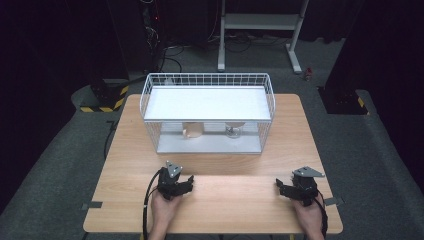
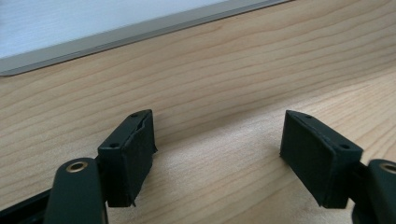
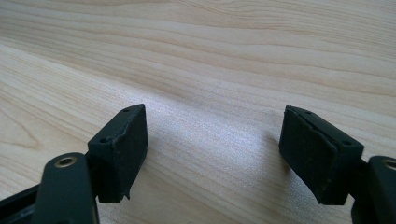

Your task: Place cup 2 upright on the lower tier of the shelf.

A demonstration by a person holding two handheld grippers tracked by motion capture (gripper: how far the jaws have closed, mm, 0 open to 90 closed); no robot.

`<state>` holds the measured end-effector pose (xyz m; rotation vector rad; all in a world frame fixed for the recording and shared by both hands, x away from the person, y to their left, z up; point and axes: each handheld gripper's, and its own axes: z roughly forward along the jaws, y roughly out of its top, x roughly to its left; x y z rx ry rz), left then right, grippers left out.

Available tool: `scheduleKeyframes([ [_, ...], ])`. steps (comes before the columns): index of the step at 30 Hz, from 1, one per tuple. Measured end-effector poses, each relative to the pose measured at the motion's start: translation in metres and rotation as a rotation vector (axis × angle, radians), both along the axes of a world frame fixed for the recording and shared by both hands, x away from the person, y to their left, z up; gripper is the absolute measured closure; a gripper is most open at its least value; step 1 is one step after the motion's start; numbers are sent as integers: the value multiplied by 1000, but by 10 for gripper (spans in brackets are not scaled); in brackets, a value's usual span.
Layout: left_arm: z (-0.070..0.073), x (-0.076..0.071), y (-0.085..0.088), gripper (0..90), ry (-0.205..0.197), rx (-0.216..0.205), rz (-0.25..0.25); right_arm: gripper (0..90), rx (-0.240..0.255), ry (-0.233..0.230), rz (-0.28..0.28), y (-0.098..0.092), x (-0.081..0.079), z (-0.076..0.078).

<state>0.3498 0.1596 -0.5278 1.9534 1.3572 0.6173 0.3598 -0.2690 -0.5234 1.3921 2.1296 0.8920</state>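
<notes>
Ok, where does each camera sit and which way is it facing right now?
High view: above the person's side, looking forward and down on the wooden table and white wire rack; both hands, left gripper and right gripper show.
Left gripper view: rides the left gripper, facing bare tabletop and the rack's base edge; jaws open, nothing between.
Right gripper view: rides the right gripper, facing bare wood; jaws open.
Shared: the tabletop's wood grain in both gripper views.

Table (image 1: pixel 225 195) pale matt wood grain; wire basket (image 1: pixel 207 80) white coated metal; gripper pads (image 2: pixel 135 158) matt black, rubbery look.
</notes>
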Motion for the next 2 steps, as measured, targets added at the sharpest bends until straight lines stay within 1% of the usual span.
scheduleKeyframes([
  [2, 0, 0, 0, 258, 3, 3, -5, 238, 0, 0, 0, 0, 0, 0],
])
